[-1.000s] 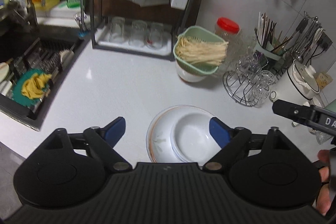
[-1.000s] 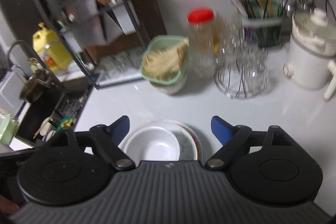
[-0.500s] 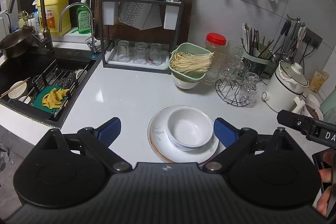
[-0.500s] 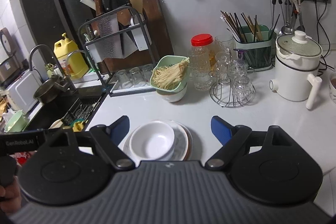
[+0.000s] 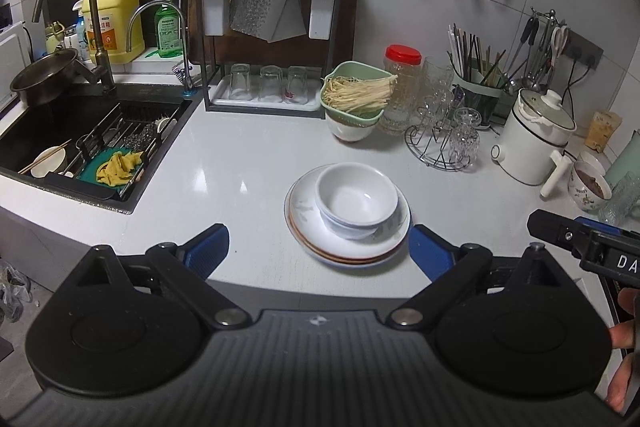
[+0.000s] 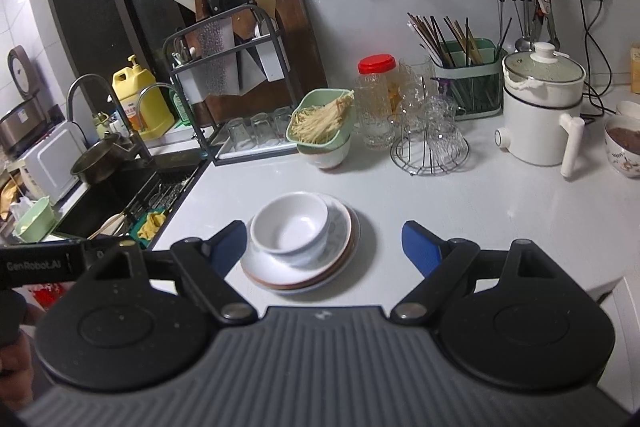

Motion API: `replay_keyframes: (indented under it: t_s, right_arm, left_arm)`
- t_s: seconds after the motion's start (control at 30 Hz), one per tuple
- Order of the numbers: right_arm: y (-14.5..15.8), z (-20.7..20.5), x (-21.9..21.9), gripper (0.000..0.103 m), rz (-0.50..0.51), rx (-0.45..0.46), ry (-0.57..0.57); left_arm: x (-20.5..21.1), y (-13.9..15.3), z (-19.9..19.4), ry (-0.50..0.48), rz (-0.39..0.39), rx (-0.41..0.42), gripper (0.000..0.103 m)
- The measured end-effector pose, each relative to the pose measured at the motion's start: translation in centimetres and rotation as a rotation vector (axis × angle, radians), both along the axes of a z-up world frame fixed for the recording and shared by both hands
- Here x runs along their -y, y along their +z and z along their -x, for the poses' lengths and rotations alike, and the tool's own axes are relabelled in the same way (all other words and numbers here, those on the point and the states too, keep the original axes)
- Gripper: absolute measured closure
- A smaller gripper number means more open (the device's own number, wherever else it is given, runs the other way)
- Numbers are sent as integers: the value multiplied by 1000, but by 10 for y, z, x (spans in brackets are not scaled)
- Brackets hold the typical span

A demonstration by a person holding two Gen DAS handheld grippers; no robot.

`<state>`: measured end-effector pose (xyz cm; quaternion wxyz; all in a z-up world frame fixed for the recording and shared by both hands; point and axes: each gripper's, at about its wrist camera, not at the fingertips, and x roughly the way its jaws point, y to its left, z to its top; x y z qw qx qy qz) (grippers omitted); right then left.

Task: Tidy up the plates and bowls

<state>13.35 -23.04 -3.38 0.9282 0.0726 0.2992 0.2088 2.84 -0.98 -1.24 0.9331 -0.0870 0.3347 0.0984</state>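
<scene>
A stack of white bowls sits on a stack of plates near the front edge of the white counter. The same bowls and plates show in the right wrist view. My left gripper is open and empty, held back in front of the stack. My right gripper is open and empty, also back from the stack. The right gripper's body shows at the right edge of the left wrist view.
A sink with a rack, bowl and cloth lies left. A green strainer of noodles on a bowl, a red-lidded jar, a wire glass stand, a white electric pot and a knife rack stand behind.
Both grippers have pulled back and up from the stacked bowls and plates, so the stack now looks farther away. Both stay open. The stack has not moved.
</scene>
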Motion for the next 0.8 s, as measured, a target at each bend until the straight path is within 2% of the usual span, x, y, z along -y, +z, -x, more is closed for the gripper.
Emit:
replay_keyframes:
  t_s: [0.3, 0.53, 0.8]
  right_arm:
    - [-10, 33, 6, 17, -3, -9, -12]
    - [-17, 52, 2, 17, 12, 2, 2]
    - [-25, 63, 0, 17, 22, 9, -5]
  left_arm:
    - [11, -10, 31, -5, -7, -23, 5]
    - [9, -13, 53, 6, -14, -9, 5]
    - [12, -18, 64, 14, -18, -10, 5]
